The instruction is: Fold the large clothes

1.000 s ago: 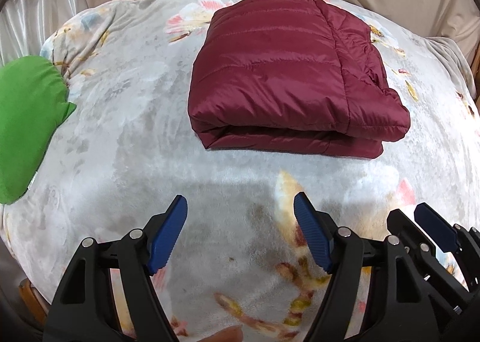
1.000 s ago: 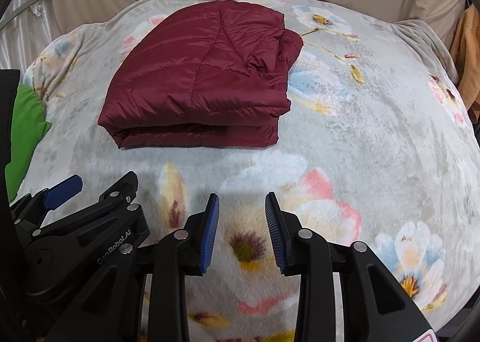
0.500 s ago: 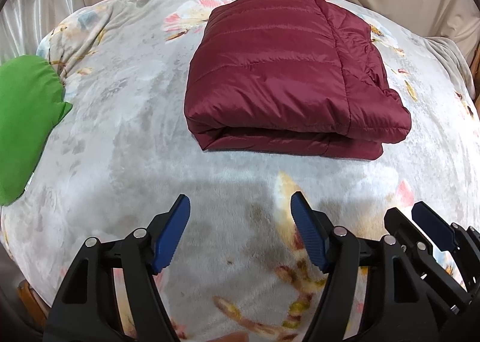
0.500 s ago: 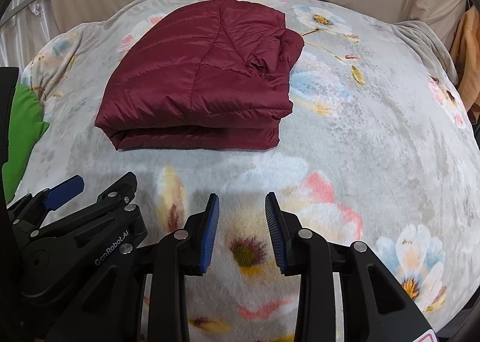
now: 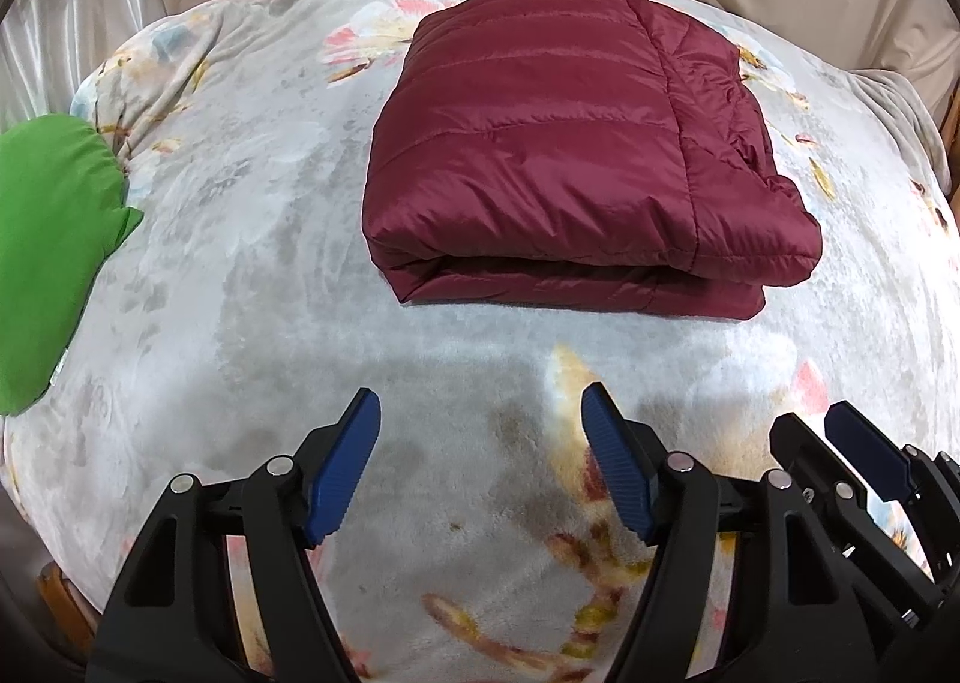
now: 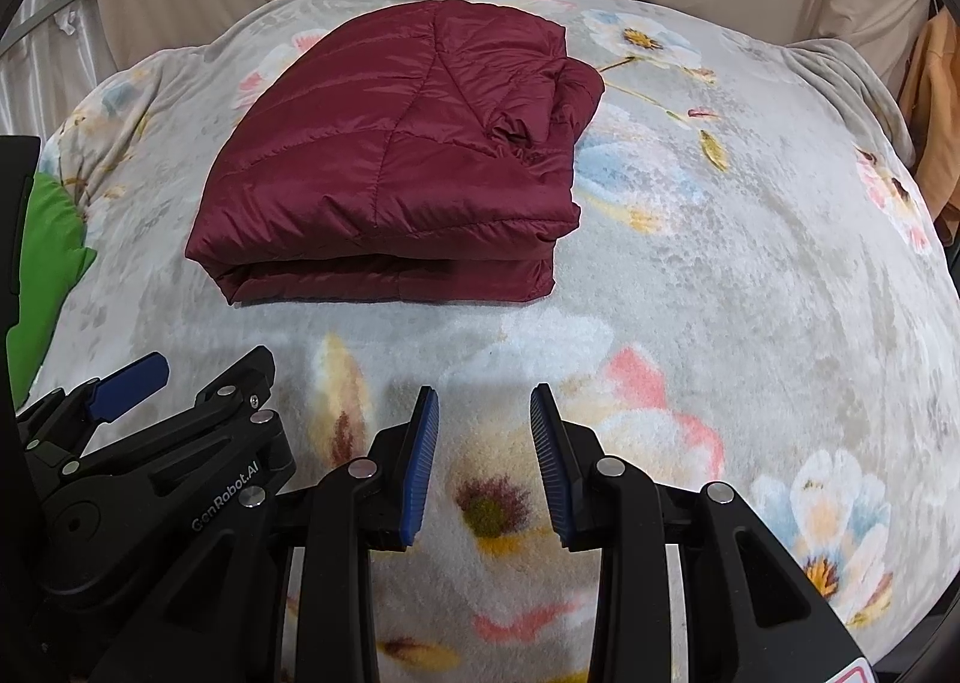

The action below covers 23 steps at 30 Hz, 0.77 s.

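The maroon jacket (image 5: pixel 576 167) lies folded into a squat rectangle on the flowered blanket (image 5: pixel 252 275), its doubled edge facing the cameras and the puffy layers stacked one on another. The bundle sits toward the far middle of the blanket, well apart from both tools, which suggests the folding is done and the jacket has been left to rest where it will not slide off.

The left tongs (image 5: pixel 480 467) hang low over bare blanket with the blue pads spread wide and nothing between them. The right tongs (image 6: pixel 483 464) hover just beside them, jaws parted more narrowly, also empty. Both tilt down at the near strip of blanket rather than at the jacket, a pose that reads as standing off rather than reaching.

A green cloth (image 5: pixel 48 263) lies at the blanket's left edge, clear of the jacket; whether it is another garment awaiting its turn cannot be told from this much of it. At the jacket's right end some crumpled fabric bulges from the fold, probably a hood or sleeve tucked in loosely.
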Tool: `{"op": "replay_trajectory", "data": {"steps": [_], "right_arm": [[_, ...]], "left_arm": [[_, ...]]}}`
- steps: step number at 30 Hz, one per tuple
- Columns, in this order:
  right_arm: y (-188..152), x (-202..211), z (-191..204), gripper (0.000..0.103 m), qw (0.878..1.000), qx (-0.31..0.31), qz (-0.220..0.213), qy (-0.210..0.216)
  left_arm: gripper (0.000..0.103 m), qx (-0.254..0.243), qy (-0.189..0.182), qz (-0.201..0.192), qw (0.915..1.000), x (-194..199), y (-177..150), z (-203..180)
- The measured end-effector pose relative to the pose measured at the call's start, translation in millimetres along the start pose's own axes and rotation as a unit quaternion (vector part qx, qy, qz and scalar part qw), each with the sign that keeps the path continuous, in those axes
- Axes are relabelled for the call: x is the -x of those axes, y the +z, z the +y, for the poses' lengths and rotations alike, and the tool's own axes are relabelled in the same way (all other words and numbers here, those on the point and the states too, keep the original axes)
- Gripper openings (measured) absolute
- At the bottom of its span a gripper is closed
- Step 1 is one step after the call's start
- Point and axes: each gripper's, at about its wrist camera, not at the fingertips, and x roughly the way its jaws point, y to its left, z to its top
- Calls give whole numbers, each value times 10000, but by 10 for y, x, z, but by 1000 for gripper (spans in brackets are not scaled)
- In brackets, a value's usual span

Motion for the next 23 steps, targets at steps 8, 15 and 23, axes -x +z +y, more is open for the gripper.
{"op": "replay_trajectory", "data": {"steps": [8, 15, 23], "right_arm": [[1, -1, -4, 33, 10000, -21, 0, -7], [-13, -7, 4, 33, 10000, -88, 15, -13], [-32, -1, 13, 33, 9999, -99, 13, -15]], "left_arm": [[68, 31, -20, 13, 10000, -1, -5, 4], [68, 16, -4, 17, 10000, 1, -25, -15], [67, 105, 9, 58, 9999, 6, -43, -14]]}}
